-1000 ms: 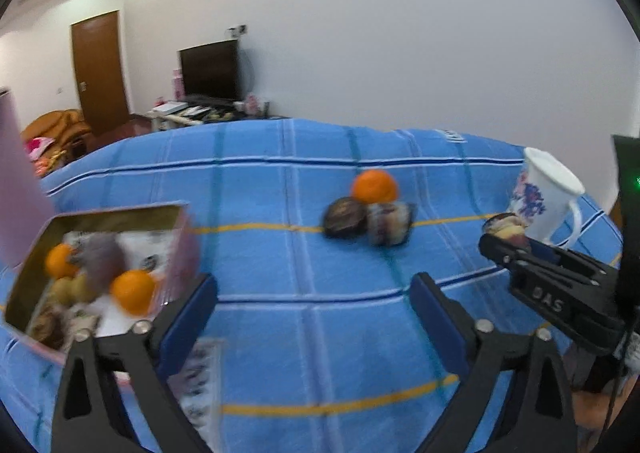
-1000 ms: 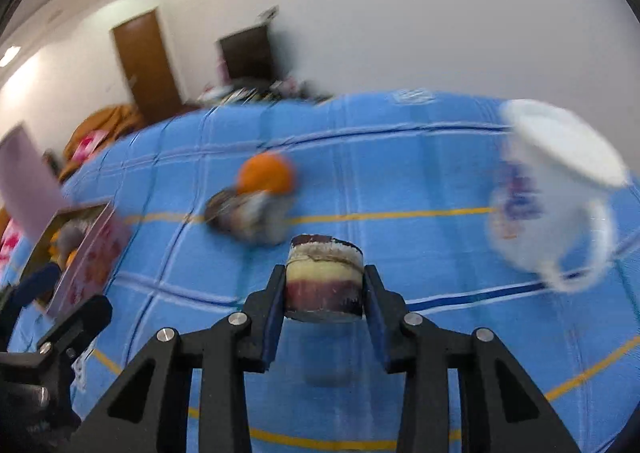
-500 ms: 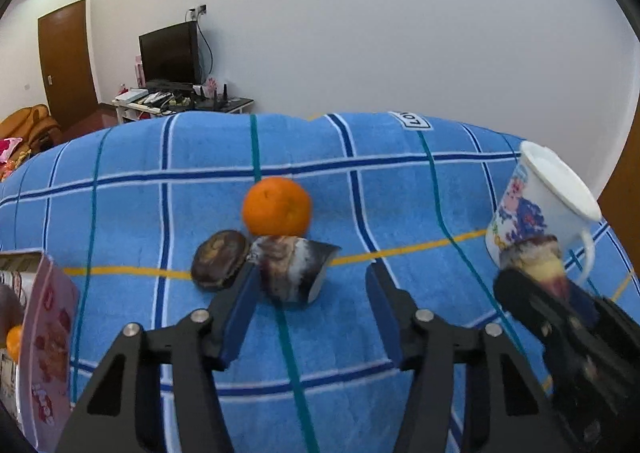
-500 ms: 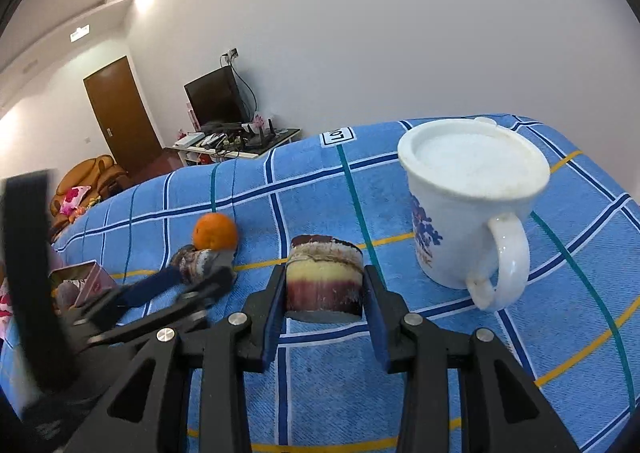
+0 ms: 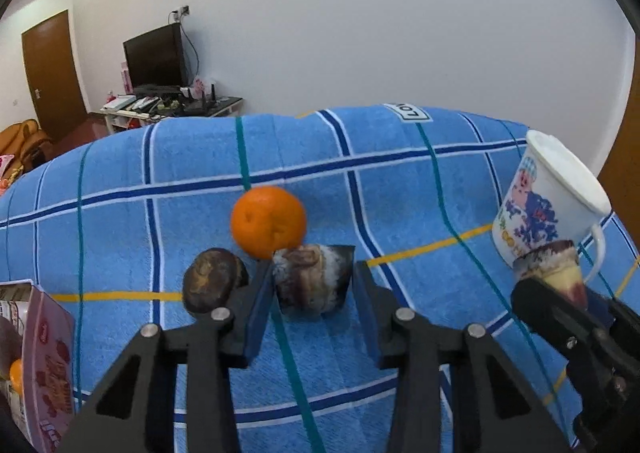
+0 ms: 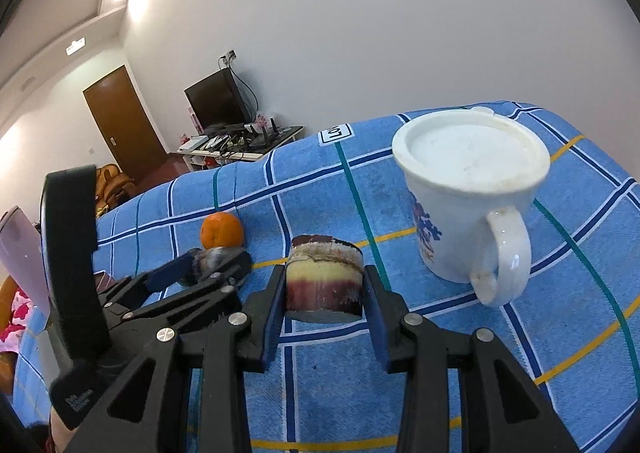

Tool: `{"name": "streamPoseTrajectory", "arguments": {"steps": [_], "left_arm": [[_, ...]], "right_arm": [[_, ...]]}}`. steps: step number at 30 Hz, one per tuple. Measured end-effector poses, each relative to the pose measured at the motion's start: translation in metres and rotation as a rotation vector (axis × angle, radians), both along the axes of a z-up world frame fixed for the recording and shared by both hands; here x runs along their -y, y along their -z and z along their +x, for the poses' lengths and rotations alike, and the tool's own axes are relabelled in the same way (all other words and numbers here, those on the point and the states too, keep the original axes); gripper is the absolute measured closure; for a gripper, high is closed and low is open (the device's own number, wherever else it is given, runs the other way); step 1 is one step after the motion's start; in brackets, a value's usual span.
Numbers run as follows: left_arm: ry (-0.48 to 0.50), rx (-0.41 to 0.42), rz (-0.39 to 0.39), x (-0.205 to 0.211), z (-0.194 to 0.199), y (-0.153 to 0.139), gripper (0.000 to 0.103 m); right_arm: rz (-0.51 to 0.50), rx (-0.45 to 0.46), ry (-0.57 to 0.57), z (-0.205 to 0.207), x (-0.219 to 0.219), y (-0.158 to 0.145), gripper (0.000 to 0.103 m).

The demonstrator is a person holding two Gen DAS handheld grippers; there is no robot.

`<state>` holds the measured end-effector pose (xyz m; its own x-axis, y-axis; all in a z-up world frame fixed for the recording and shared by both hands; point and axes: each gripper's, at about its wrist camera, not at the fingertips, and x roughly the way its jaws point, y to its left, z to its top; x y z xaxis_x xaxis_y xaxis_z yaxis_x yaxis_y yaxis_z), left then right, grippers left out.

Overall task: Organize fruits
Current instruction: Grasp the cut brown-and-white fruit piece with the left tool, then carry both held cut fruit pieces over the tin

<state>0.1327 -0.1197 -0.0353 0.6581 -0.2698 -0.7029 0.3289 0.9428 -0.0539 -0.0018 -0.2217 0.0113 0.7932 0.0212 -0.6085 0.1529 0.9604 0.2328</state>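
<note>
My right gripper point(image 6: 324, 305) clamps a cut sugarcane chunk point(image 6: 323, 279) held clear of the blanket for binning, left gripper point(image 5: 312, 301) jaws open straddling another sugarcane piece point(image 5: 314, 283) to grab it, tangerine point(image 5: 268, 221) just beyond, mug point(image 6: 468, 193) off right.

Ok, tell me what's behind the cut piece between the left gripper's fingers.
An orange sits directly behind the cut piece, touching it; blue checked cloth beyond. The orange's lower edge is hidden.
</note>
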Motion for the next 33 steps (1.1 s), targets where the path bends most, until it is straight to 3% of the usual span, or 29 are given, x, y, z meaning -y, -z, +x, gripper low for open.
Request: {"name": "streamPoseTrajectory", "arguments": {"steps": [3,6,10,14,23,33], "left_arm": [[-0.001,-0.015,-0.026,-0.003,0.002,0.002,0.061],[-0.046,-0.134,-0.022,-0.003,0.021,0.018,0.055],[-0.074,-0.131,-0.058,-0.005,0.029,0.018,0.058],[-0.072,-0.078,-0.052,-0.003,0.025,0.012,0.062],[-0.123,0.164,0.056,-0.007,-0.026,-0.012,0.062],[-0.165,0.224,0.076,-0.037,-0.065,-0.024,0.062]], "right_arm": [[0.005,0.006,-0.001,-0.001,0.0,-0.001,0.064],[0.014,0.002,0.001,0.001,0.001,0.001,0.064],[0.019,-0.005,-0.002,0.004,0.0,0.003,0.064],[0.01,-0.006,-0.004,0.006,-0.003,0.004,0.064],[-0.03,0.018,0.006,0.008,-0.005,0.007,0.064],[-0.103,0.11,-0.015,0.0,-0.017,0.004,0.064]]}}
